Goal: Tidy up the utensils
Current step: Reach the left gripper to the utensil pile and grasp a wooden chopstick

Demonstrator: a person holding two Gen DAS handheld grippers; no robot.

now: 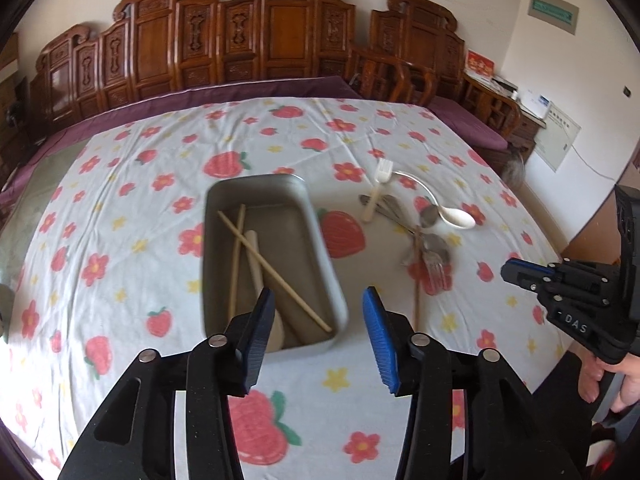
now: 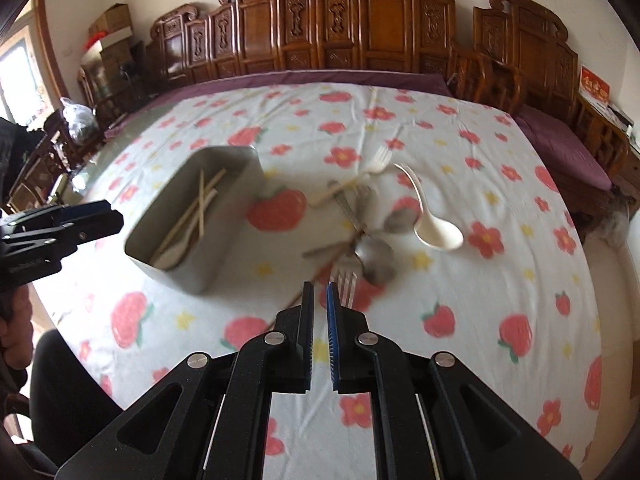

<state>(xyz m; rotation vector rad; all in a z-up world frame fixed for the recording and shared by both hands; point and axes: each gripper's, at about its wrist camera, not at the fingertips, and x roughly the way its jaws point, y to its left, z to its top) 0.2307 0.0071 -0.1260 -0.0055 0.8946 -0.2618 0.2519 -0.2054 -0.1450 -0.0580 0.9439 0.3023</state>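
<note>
right wrist view blurs the utensil pile [image 2: 360,232]; right jaws nearly together, left spread.

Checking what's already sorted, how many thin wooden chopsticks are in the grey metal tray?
2, both in the grey metal tray, crossing each other: one thin wooden chopstick lies diagonally, the other chopstick runs nearly lengthwise. More could hide under the pale utensil beneath them.

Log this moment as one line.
left gripper: open, empty | right gripper: shut, empty | tray: chopsticks inside | white spoon: on cloth
</note>
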